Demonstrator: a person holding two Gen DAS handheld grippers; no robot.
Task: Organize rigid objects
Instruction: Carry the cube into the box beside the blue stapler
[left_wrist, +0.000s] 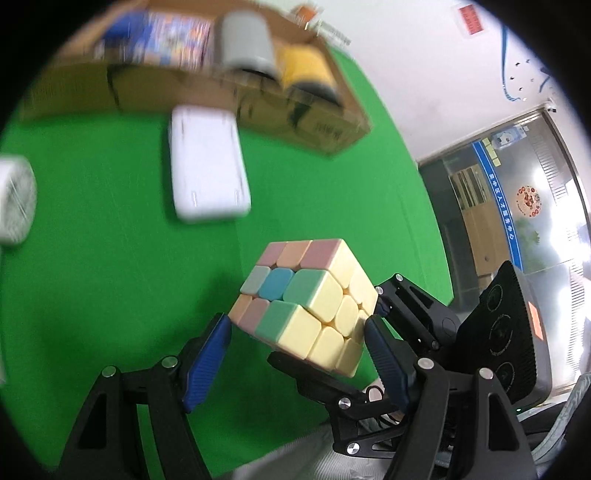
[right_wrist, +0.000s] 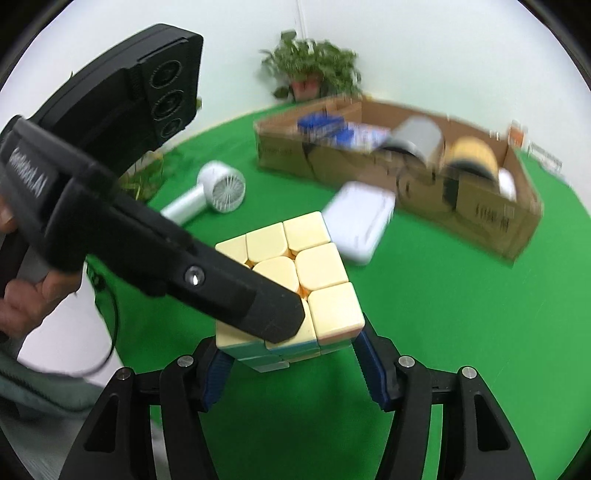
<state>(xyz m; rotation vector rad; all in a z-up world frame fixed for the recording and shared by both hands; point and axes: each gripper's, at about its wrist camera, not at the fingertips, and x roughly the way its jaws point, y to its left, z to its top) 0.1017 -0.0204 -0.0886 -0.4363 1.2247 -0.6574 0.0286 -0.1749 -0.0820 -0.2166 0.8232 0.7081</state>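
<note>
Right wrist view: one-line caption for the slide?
Both grippers clamp a pastel puzzle cube above the green table, cardboard box behind.

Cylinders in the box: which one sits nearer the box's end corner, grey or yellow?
The yellow cylinder. It lies nearest the end corner of the box; the grey cylinder lies beside it, toward the box's middle.

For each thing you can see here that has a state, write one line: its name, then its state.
Puzzle cube: lifted off the green cloth, between both claws.
Left claw: pads against the cube's sides.
Right claw: gripping the cube's lower part.
Cardboard box: open-topped, holding rolls and packets.
White case: flat on the cloth, closed.
Handheld fan: lying on its side.
</note>
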